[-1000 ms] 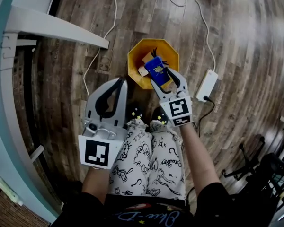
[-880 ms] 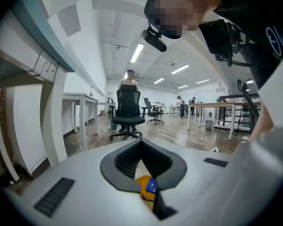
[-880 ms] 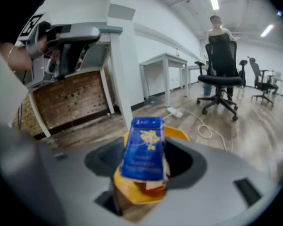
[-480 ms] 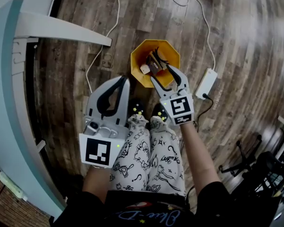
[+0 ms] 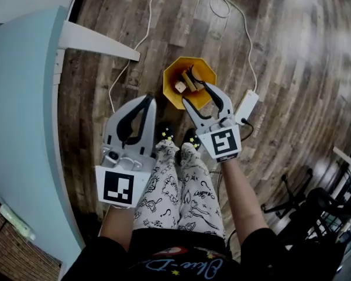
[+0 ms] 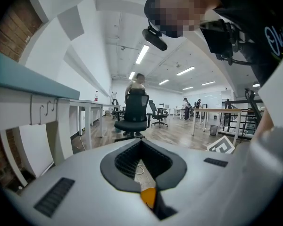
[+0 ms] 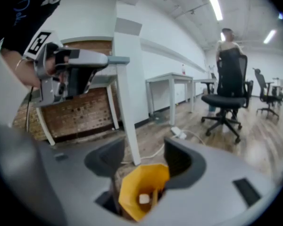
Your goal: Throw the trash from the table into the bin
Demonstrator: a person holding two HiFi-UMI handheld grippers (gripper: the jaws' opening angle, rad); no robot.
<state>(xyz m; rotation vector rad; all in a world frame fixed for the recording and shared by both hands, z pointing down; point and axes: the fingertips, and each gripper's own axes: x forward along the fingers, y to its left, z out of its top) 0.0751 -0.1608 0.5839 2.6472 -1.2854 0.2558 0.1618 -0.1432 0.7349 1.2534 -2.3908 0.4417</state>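
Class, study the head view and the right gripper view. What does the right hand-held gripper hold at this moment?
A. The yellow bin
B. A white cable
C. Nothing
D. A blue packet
C: the right hand-held gripper has its jaws apart with nothing between them. Only the yellow bin on the floor shows beyond them, with trash inside it.
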